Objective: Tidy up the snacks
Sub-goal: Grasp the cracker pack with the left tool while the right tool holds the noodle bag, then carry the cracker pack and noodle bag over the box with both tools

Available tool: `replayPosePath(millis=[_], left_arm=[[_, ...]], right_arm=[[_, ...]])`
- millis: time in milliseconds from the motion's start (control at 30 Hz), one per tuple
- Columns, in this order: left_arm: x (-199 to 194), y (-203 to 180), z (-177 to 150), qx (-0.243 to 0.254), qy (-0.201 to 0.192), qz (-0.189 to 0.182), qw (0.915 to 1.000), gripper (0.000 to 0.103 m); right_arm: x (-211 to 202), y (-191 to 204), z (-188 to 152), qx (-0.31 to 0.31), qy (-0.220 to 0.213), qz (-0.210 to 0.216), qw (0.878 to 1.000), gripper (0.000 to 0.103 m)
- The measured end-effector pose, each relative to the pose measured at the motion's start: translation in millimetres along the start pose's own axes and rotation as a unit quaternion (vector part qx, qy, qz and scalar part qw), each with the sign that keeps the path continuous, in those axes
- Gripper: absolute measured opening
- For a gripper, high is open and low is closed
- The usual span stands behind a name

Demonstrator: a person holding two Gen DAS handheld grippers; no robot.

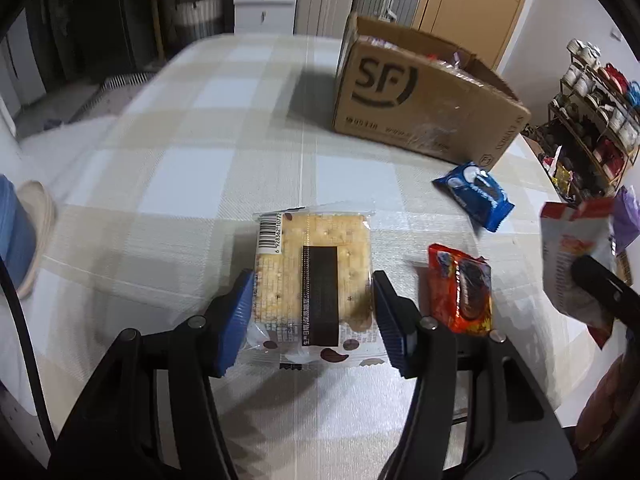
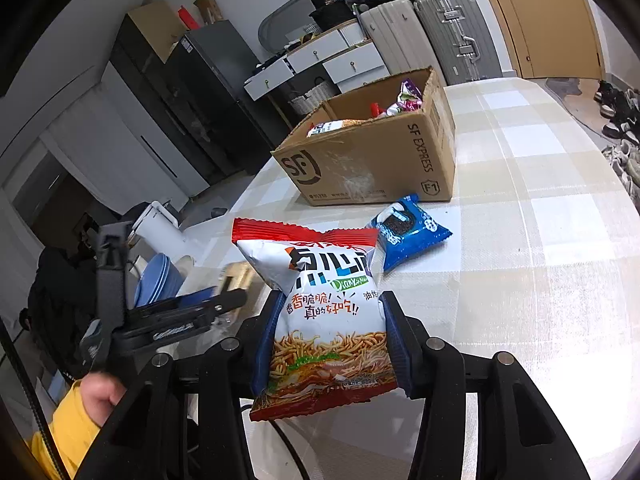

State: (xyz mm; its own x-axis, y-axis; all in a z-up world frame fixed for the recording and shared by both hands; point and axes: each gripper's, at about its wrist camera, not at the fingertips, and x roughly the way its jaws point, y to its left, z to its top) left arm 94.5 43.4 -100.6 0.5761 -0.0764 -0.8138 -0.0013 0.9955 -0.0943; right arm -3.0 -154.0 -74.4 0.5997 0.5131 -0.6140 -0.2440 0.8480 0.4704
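Between the left gripper's (image 1: 314, 312) blue pads sits the cracker pack (image 1: 312, 280), clamped by its edges: light, brittle, so a gentle squeeze. Just right of it lies one red cookie pack (image 1: 460, 292); ahead-right, one blue cookie pack (image 1: 474, 194) beside the box (image 1: 420, 108). Rightmost, the right gripper (image 2: 330, 336) pinches one noodle-snack bag (image 2: 320, 312) mid-body: puffy, crinkly, slippery.

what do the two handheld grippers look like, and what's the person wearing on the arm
Both the left gripper and the right gripper are matte black linkage frames with round silver pivot pins. Their fingers carry ribbed blue pads. A thin black cable runs along the left gripper's side. In the right wrist view the hand emerges from a yellow sleeve.
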Motion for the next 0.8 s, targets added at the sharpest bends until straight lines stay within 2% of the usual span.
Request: replayPosePath(millis=[167, 333, 467, 667, 800], left_arm=[[-24, -18, -13, 0.036, -0.041, 0.022, 0.9983, 0.055], [-37, -21, -25, 0.022, -0.032, -0.014, 0.9992, 0.055], [-53, -24, -30, 0.024, -0.044, -0.024, 0.9984, 0.055], [-83, -25, -15, 0.020, -0.063, -0.054, 0.9964, 0.055], [-101, -22, 12, 0.016, -0.063, -0.070, 0.9954, 0.055]], right_arm=[[2, 2, -10, 0.002, 0.006, -0.004, 1.000, 0.048], [-3, 8, -23, 0.004, 0.004, 0.001, 1.000, 0.048], [-6, 18, -28, 0.000, 0.001, 0.012, 1.000, 0.048], [-18, 36, -12, -0.012, -0.015, 0.024, 1.000, 0.048], [-28, 45, 15, -0.023, -0.026, 0.024, 0.999, 0.048]])
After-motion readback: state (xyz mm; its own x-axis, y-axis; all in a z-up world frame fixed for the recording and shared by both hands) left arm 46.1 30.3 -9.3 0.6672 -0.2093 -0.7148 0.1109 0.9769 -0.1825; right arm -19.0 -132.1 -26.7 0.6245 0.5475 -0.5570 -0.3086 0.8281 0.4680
